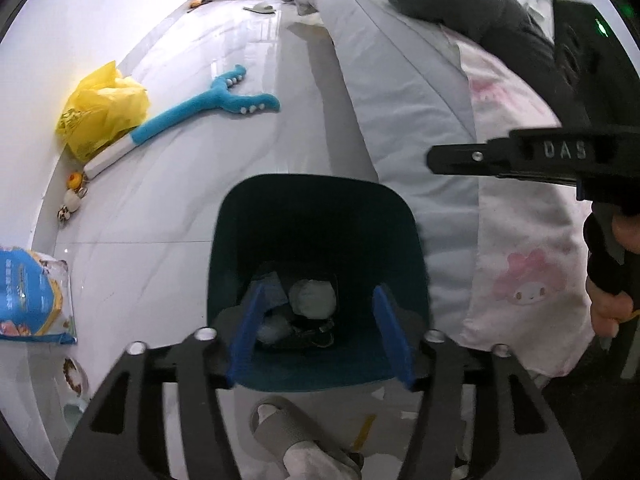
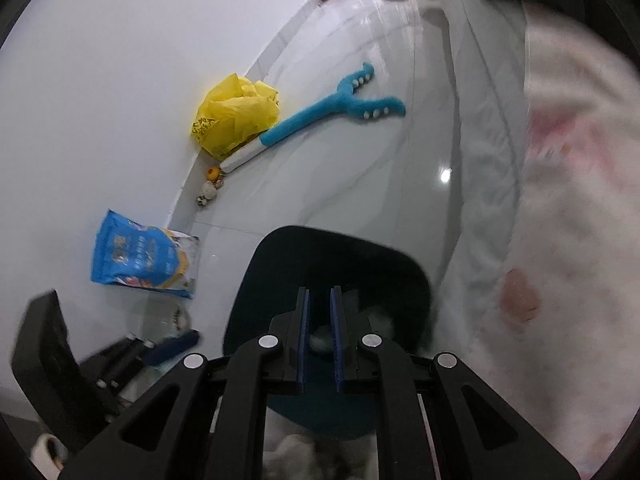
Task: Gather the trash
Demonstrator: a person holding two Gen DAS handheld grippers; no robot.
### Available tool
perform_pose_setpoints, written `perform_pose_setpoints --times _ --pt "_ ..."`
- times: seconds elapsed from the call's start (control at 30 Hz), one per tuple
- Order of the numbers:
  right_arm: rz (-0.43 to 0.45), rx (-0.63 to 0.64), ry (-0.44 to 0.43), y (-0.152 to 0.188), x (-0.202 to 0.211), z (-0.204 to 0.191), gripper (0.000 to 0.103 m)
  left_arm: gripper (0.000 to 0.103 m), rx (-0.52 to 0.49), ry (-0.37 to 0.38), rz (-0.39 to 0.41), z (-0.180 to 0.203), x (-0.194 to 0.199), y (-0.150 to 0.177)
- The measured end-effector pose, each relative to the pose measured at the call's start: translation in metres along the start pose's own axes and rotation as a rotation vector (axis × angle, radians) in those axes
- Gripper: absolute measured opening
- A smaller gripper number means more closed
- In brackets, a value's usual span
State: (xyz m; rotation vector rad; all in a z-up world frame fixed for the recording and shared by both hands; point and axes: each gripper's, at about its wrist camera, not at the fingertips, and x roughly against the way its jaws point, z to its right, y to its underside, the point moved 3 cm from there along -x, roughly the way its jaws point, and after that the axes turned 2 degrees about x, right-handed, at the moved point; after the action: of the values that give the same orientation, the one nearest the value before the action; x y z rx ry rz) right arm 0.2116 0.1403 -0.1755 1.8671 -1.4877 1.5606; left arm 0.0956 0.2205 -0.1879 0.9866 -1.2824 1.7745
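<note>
A dark teal trash bin (image 1: 316, 216) stands on the floor beside the bed. It holds crumpled white tissue (image 1: 312, 298) and dark scraps. My left gripper (image 1: 320, 332) is open and empty, its blue fingers (image 1: 248, 332) spread above the bin's mouth. My right gripper shows side-on at the right of the left wrist view (image 1: 436, 159). In the right wrist view the right gripper (image 2: 320, 340) hovers over the bin (image 2: 280, 264); its blue fingers (image 2: 304, 340) stand almost together with a narrow gap and nothing held. White tissue (image 2: 320, 340) in the bin shows through the gap.
A bed with a grey sheet (image 1: 400, 80) and a pink cartoon blanket (image 1: 528, 240) runs along the right. A yellow plastic bag (image 1: 100, 108), a blue plush toy (image 1: 200, 108), small toys (image 1: 72, 200) and a blue pouch (image 1: 32, 296) lie along the left wall. A slippered foot (image 1: 296, 432) is below the bin.
</note>
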Motion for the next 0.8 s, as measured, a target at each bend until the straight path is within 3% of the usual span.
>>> perform_pose_setpoints --times 0.07,0.1,0.2,0.37,0.5,0.57,0.6,0.7,0.8 --pt "0.037 0.043 0.031 -0.001 0.017 -0.002 0.013 0.074 0.009 -0.008 0.023 0.001 0.013 0.0" --pt "0.065 0.064 0.057 0.0 0.028 -0.002 0.019 0.077 0.012 -0.012 0.042 0.003 0.023 0.001" --pt "0.153 0.105 0.1 0.009 0.063 -0.001 0.055 0.09 0.041 -0.015 0.136 0.007 0.054 -0.002" --pt "0.293 0.154 0.166 0.034 0.127 0.005 0.058 0.096 0.078 -0.011 0.298 0.023 0.107 -0.002" --pt "0.415 0.16 0.266 0.074 0.189 0.025 0.072 0.099 0.053 -0.009 0.412 0.044 0.143 -0.003" --pt "0.49 0.123 0.269 0.094 0.225 0.038 0.087 0.1 0.039 -0.012 0.474 0.055 0.161 0.0" --pt "0.534 0.104 0.303 0.107 0.245 0.046 0.094 0.1 0.029 -0.012 0.504 0.061 0.17 0.003" --pt "0.631 0.07 0.378 0.143 0.291 0.067 0.095 0.1 -0.047 -0.005 0.587 0.08 0.187 0.016" --pt "0.689 0.043 0.398 0.173 0.32 0.09 0.1 0.1 -0.132 -0.048 0.619 0.103 0.192 0.026"
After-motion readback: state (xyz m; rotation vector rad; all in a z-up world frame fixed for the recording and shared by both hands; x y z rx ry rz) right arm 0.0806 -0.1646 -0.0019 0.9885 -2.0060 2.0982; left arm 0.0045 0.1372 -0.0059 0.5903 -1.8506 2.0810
